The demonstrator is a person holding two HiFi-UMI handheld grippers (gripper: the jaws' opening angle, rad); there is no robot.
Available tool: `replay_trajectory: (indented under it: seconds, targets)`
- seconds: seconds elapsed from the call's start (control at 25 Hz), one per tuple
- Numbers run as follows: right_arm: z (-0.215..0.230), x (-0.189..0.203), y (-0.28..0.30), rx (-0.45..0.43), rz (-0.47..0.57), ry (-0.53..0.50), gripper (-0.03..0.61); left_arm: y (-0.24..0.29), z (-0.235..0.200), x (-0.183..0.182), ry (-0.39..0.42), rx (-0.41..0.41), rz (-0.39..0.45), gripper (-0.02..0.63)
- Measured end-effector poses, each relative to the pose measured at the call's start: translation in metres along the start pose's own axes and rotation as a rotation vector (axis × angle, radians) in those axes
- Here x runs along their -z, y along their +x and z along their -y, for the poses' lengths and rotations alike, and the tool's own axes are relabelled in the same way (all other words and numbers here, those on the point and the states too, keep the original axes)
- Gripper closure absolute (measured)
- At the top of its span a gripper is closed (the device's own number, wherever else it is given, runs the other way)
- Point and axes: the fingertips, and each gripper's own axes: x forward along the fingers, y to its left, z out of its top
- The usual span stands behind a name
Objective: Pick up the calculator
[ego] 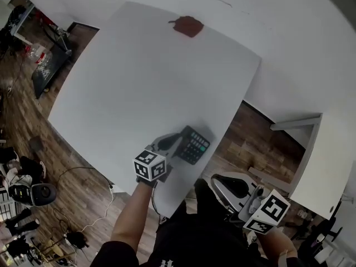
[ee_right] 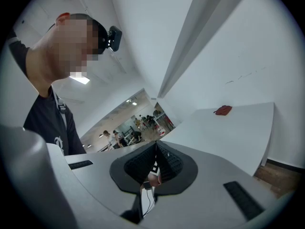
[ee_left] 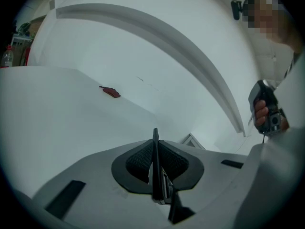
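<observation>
The calculator, black with rows of keys, is at the near edge of the white table. It is tilted, and in the head view I cannot tell whether it still touches the tabletop. My left gripper is shut on its left side. In the left gripper view the calculator shows only as a thin dark edge, clamped upright between the two black pads. My right gripper hangs off the table to the right, over the floor. Its pads meet at the tips with nothing between them.
A small dark red object lies at the table's far edge, also seen as a red patch ahead of the left gripper. A second white table stands to the right. Cables and equipment crowd the wooden floor on the left.
</observation>
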Motion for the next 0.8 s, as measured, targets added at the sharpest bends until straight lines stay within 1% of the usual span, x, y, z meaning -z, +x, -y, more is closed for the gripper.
replay_trajectory:
  seconds: [0.28,0.48,0.8]
  targets:
    - [-0.036,-0.001,-0.003,-0.040,0.022,-0.027,0.566,-0.055,0.058,-0.014,0.002,0.033,0.001,0.574]
    - [-0.067,0.000,-0.006,-0.058,0.046,-0.069,0.566,-0.092,0.095,-0.025,0.008,0.072,0.028,0.572]
    - [-0.111,0.005,-0.019,-0.069,0.078,-0.130,0.566,-0.143,0.157,-0.040,0.056,0.148,0.049,0.572]
